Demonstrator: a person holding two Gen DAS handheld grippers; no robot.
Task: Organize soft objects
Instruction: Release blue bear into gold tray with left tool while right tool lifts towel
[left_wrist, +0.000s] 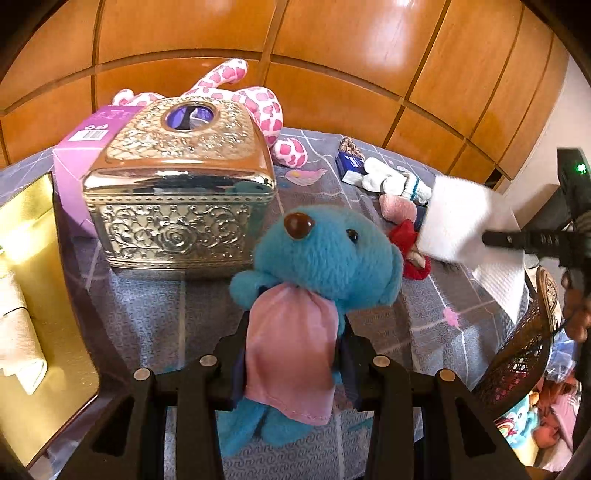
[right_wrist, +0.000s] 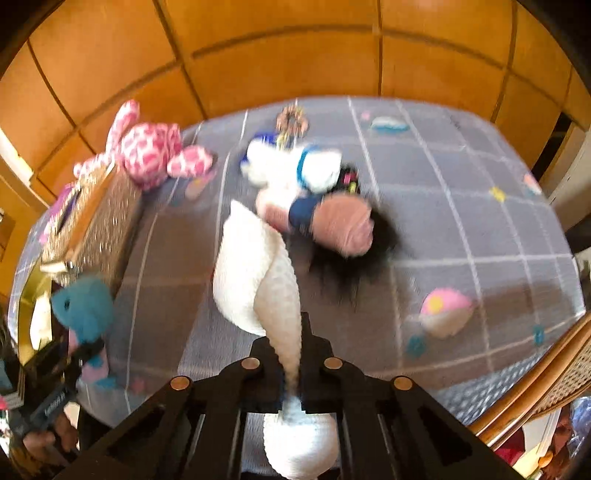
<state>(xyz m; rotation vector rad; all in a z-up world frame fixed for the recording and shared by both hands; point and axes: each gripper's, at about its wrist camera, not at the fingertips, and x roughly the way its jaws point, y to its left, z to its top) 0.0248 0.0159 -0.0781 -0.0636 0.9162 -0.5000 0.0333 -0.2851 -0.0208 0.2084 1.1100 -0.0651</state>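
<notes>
Left wrist view: left gripper (left_wrist: 291, 354) pinching blue teddy (left_wrist: 325, 254); right gripper (right_wrist: 291, 354) clamped on white cloth (right_wrist: 255, 273). Keep both grips firm, lift clear of doll (right_wrist: 343, 229).

Your left gripper (left_wrist: 291, 354) is matte black plastic, its linkage arms pinned with round silver-coloured rivets. Your right gripper (right_wrist: 291, 369) is the same black build, its rivets copper-toned. From the left view, its body carries a small green light and pale lettering.
</notes>
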